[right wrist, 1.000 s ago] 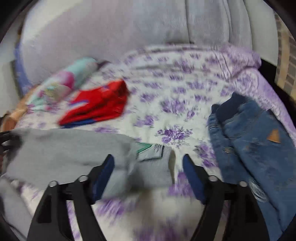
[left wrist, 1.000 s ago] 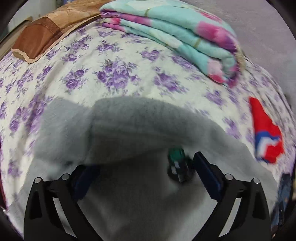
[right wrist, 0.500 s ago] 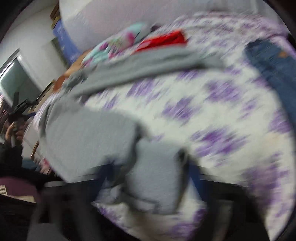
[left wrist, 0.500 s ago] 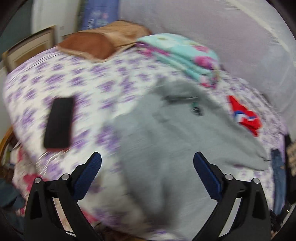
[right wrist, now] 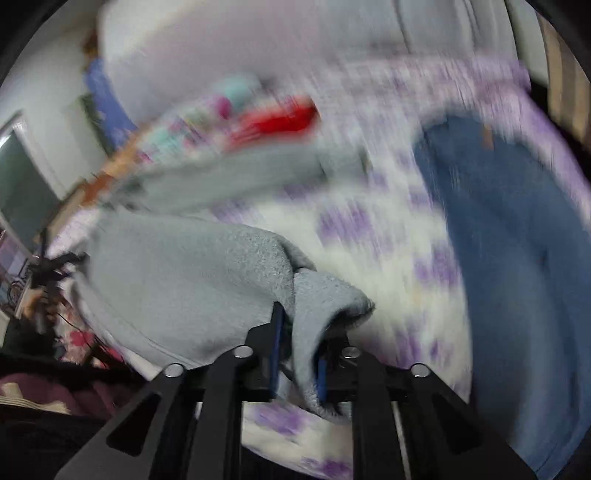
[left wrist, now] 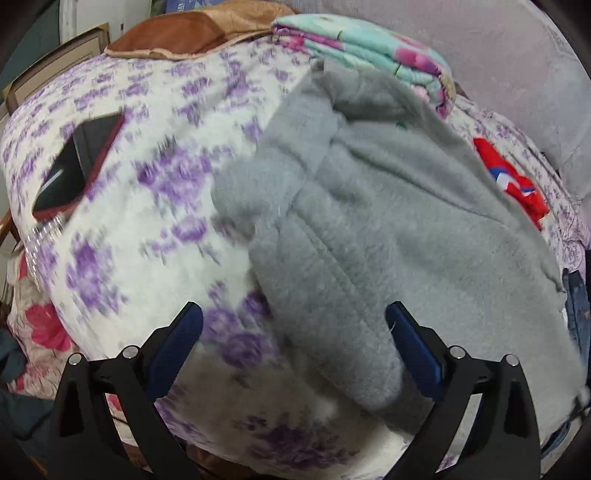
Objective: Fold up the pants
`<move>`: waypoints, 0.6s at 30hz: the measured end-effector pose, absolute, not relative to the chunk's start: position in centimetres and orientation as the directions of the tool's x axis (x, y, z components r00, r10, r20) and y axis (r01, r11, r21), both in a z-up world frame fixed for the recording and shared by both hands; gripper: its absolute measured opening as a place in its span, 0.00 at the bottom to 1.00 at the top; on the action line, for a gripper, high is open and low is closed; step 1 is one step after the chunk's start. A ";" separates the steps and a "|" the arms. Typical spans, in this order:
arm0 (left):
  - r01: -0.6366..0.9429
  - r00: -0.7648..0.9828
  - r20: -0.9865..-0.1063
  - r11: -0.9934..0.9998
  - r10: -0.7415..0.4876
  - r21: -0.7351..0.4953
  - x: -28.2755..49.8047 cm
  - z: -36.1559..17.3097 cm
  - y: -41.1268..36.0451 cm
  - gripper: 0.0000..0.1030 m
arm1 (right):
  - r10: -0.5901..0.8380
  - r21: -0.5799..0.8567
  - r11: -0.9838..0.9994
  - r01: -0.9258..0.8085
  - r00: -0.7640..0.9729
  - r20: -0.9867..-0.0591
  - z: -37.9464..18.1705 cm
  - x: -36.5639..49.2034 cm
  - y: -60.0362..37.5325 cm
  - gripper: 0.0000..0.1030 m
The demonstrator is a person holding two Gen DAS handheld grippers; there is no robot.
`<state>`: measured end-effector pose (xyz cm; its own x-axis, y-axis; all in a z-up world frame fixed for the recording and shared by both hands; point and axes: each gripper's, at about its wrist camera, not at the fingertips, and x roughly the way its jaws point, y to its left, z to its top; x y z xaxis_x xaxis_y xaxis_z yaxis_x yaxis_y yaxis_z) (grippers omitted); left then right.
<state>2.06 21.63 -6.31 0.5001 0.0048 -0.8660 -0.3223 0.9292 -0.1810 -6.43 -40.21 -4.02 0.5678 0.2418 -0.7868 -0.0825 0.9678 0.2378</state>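
Right wrist view: right gripper [right wrist: 297, 350] closing on grey fleece pants [right wrist: 192, 280] near the bed's [right wrist: 388, 266] edge; soft, floppy cloth. Left gripper [left wrist: 293, 343] gapes empty.

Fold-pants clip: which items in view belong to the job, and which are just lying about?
Job: grey pants; right gripper, jaws closing on a fold of them; left gripper, open.

Lying about: jeans; red garment; folded quilt; phone; pillow.
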 end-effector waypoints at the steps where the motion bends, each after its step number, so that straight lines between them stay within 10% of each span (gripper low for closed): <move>1: -0.322 0.507 -0.862 0.931 0.015 -0.173 2.0 -6.3 21.5 0.95 | 0.181 0.197 0.980 -0.030 0.551 -0.815 -6.0 -6.2 -40.7 0.29; 7: -0.413 0.515 -0.848 0.903 0.125 -0.118 1.3 -4.2 23.1 0.95 | 0.202 0.308 0.951 0.040 0.672 -0.713 -5.8 -7.6 -42.7 0.78; 18: -0.444 0.489 -0.863 0.887 0.124 -0.124 2.7 -6.3 23.1 0.96 | 0.224 0.352 0.935 0.041 0.701 -0.677 -0.7 3.1 -40.6 0.96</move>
